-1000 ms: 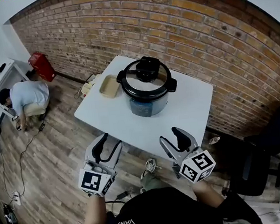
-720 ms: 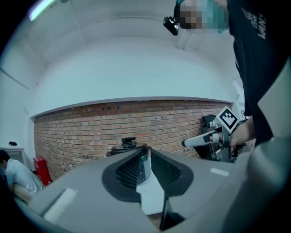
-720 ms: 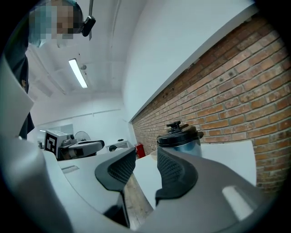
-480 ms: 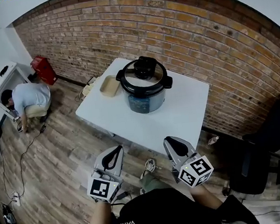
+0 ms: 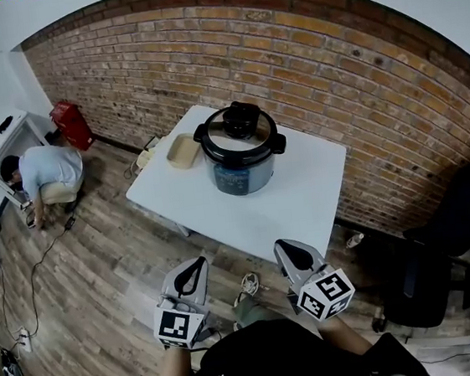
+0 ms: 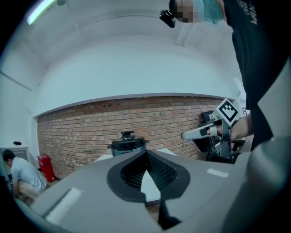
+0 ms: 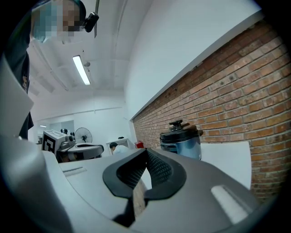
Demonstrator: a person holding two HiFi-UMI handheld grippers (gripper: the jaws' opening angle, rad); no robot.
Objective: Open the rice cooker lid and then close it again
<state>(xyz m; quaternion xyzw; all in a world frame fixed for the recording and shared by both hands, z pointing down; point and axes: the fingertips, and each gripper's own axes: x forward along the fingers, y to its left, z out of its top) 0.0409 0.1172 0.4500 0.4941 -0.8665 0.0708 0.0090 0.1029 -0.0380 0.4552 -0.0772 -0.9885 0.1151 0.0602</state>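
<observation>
Counts: two hand-held grippers, one cooker, one table, one dish, one bystander.

Nearest are the grey plastic left gripper (image 5: 195,264) and the grey plastic right gripper (image 5: 285,247), each with black ribbed pads and a marker cube. On both, the jaws are pressed together with nothing between them. They sit side by side over the wood-plank floor (image 5: 100,266), short of the near edge of the square white table (image 5: 303,192), not touching it.

The round silver-blue metal rice cooker (image 5: 240,172) stands on the table's far-left part, ahead of and between the two grippers, well apart from both. Its silver lid (image 5: 238,136), with black rim, side handles and top knob, is down on the pot.

A shallow beige rectangular dish (image 5: 183,149) lies just beside the cooker's left, at the table's left edge.

Room: bare white top in front of and right of the cooker — open approach from the near edge. The red brick wall (image 5: 356,68) runs close behind the table's far corner. A black office chair (image 5: 447,235) stands off right, well apart. A person in a light shirt (image 5: 43,173) crouches far left, near a red box (image 5: 70,123).
</observation>
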